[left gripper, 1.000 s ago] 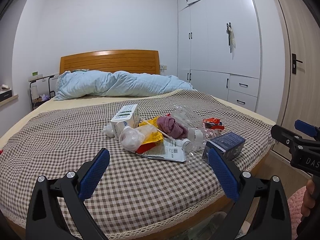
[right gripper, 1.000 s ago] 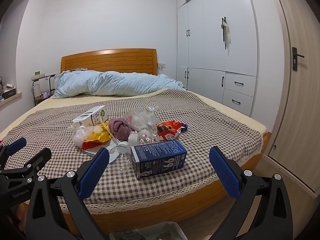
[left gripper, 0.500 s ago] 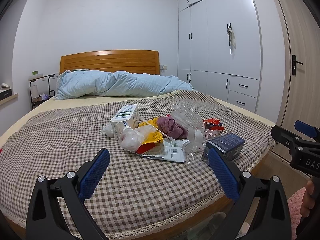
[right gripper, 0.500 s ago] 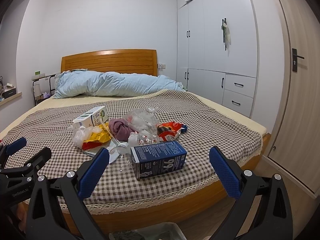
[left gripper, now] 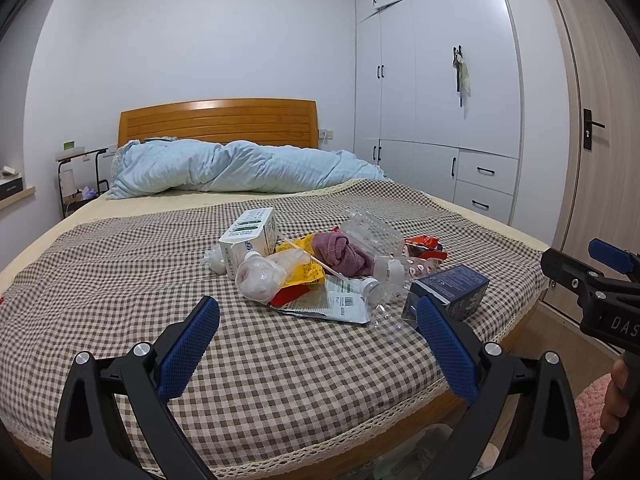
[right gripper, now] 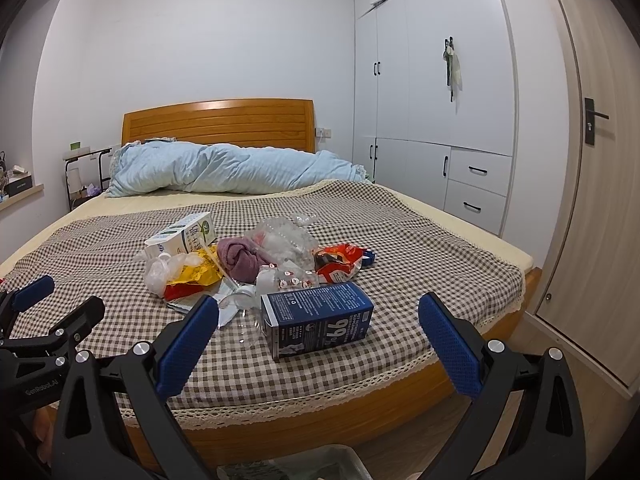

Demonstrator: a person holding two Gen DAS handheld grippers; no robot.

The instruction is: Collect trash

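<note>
Trash (left gripper: 320, 272) lies heaped on the checked bedspread (left gripper: 120, 280) near the foot of the bed. We see a white carton (left gripper: 249, 240) at the far left, a maroon cloth (left gripper: 340, 254) in the middle, and a dark blue box (right gripper: 318, 320) nearest the right. Our left gripper (left gripper: 318, 336) and right gripper (right gripper: 318, 334) hover short of the bed, fingers spread wide, holding nothing.
</note>
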